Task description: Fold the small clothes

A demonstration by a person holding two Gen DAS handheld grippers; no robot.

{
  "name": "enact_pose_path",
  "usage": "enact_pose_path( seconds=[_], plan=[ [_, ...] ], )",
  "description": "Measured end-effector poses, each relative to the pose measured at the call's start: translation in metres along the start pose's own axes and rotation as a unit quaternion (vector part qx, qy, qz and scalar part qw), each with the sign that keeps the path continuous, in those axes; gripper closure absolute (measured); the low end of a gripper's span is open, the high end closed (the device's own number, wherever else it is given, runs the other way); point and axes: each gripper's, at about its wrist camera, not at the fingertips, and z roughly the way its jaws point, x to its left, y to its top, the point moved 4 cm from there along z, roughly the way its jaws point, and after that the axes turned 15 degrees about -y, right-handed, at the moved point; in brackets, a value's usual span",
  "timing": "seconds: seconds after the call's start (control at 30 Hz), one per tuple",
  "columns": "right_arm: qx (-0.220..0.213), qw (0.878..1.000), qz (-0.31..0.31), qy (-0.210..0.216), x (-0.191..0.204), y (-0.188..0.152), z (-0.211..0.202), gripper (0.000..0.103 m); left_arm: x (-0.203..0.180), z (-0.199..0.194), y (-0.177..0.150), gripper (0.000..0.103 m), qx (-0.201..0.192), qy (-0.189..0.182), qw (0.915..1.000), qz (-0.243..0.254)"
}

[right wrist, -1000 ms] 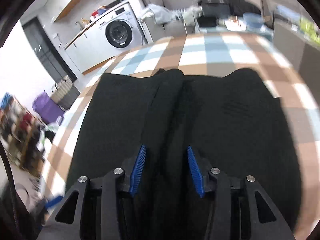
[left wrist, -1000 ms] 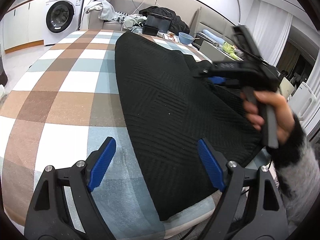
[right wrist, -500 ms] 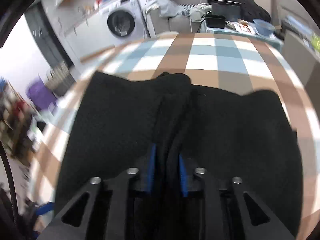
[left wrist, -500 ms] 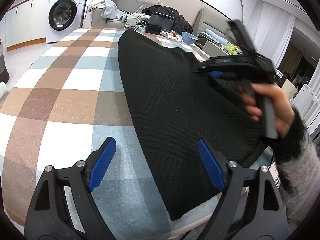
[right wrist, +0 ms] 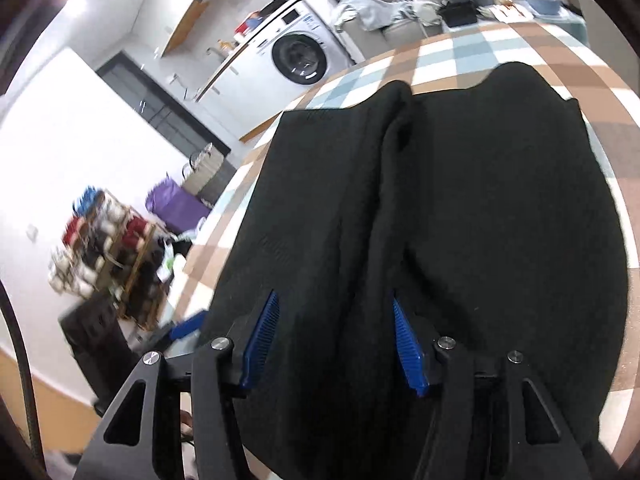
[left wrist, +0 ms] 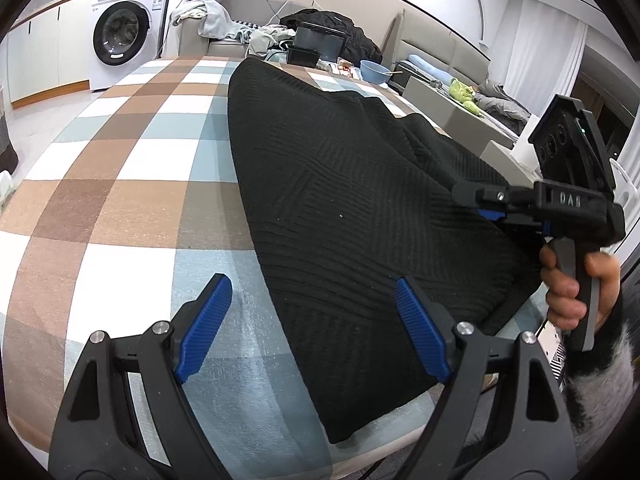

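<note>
Left gripper (left wrist: 308, 328): we see its blue pads spread wide and grasping nothing; it hovers over the near edge of the counter, one pad above bare cloth, the other above the garment's near hem.

Right gripper (right wrist: 334, 340): released; its jaws have just been opening, and a raised fold of the garment runs up between the blue pads, which no longer press on it. In the left wrist view we see it at the right edge of the counter, low over the garment.

Right hand (left wrist: 576, 288): we see it wrapped round the grey handle of the right gripper, a fuzzy grey-and-black sleeve (left wrist: 600, 364) at the wrist.

Black knitted garment (left wrist: 352, 200): it lies on the counter along its right side, reaching from the near edge towards the far edge; the knit shows ribbed blocks. From the right wrist view we see a long ridge down its middle with flatter panels on both sides.

Counter (left wrist: 120, 184): covered in a checked cloth of brown, pale blue and white; its left half is bare of clothing.

Washing machine (left wrist: 124, 36): white, beyond the far left corner of the counter.

Blue bowl (left wrist: 374, 70): past the far edge, near a black box (left wrist: 304, 56).
</note>
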Motion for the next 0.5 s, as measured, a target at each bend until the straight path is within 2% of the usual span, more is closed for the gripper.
enact_pose_path(
  seconds=[0.1,0.17,0.2,0.3,0.5],
  plan=[
    [-0.018,1.000,-0.025,-0.004,0.012,-0.005,0.001,0.047,-0.002,0.002,-0.001,0.021,0.001,0.005,1.0000,0.007],
    [-0.023,0.999,-0.025,-0.022,0.013,-0.005,0.006,0.064,-0.002,0.002,-0.001,0.021,0.002,0.005,0.9999,0.009],
    [-0.022,0.999,-0.021,-0.033,0.012,-0.006,0.009,0.077,-0.002,0.002,-0.001,0.021,0.002,0.004,0.9999,0.009],
    [-0.030,0.999,-0.004,-0.026,0.007,-0.003,0.011,0.087,-0.002,0.002,-0.001,0.021,0.001,0.001,1.0000,0.007],
    [-0.107,0.994,-0.021,-0.010,0.025,-0.002,-0.037,0.091,0.007,-0.006,0.002,0.021,-0.010,-0.014,0.9998,-0.014]
  ],
)
